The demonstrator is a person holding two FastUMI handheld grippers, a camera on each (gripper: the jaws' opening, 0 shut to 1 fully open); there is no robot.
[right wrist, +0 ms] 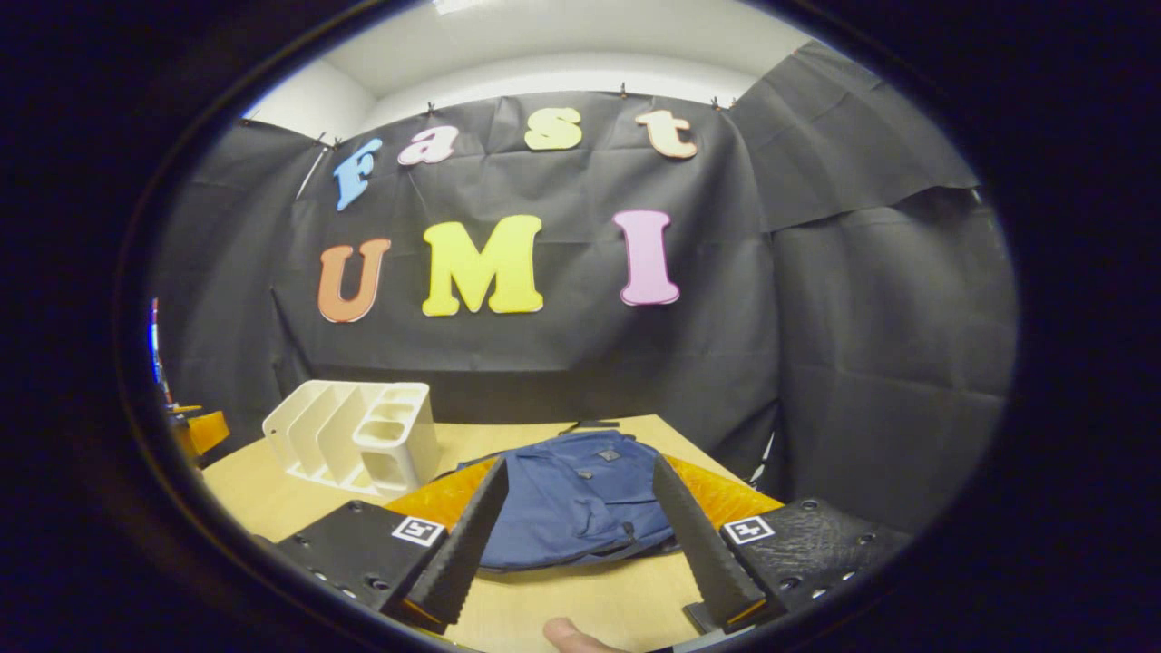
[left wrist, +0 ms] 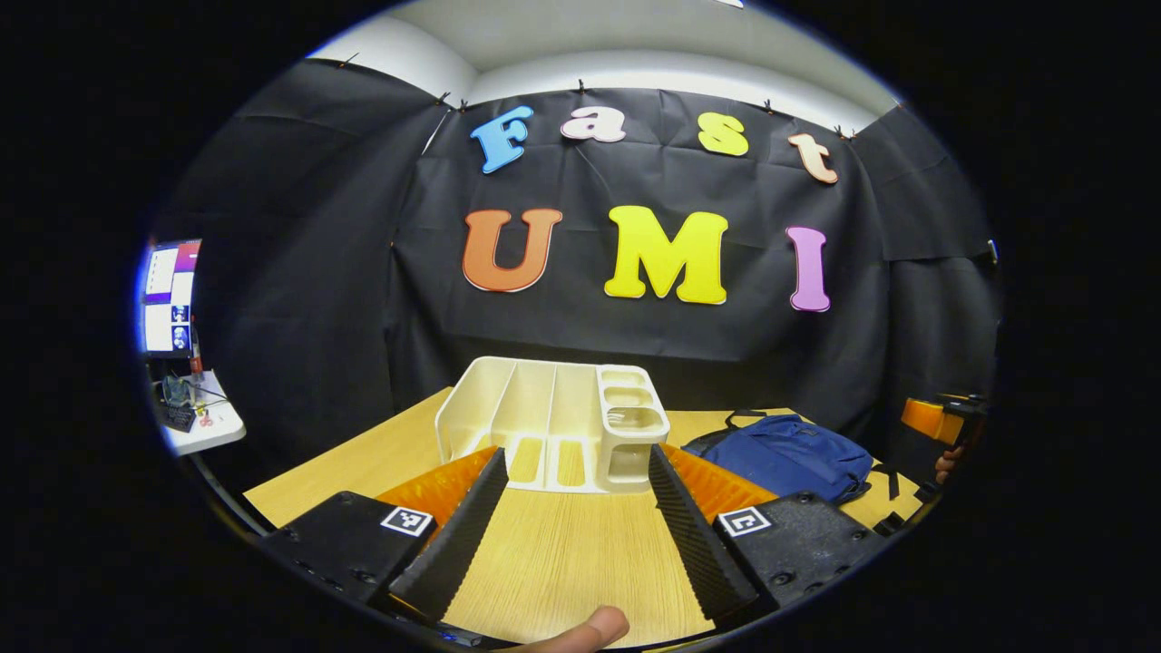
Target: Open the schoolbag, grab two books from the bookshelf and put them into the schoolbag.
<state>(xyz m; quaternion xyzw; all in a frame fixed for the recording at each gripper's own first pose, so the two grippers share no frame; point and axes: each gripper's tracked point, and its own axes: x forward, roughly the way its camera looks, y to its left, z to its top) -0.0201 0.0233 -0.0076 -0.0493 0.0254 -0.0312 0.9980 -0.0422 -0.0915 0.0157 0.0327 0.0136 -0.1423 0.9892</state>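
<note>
While both hand-held grippers [left wrist: 571, 535] [right wrist: 580, 544] gape wide, one schoolbag [right wrist: 580, 508] lies flat — one bookshelf [right wrist: 354, 437] beside it.

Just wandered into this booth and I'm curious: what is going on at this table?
A person holds two hand-held grippers above a wooden table, and neither is touching anything. The left gripper is open and faces a white bookshelf, whose slots look empty from here. The right gripper is open and faces a blue schoolbag lying flat on the table, apparently still closed. The schoolbag lies to the right of the bookshelf.
</note>
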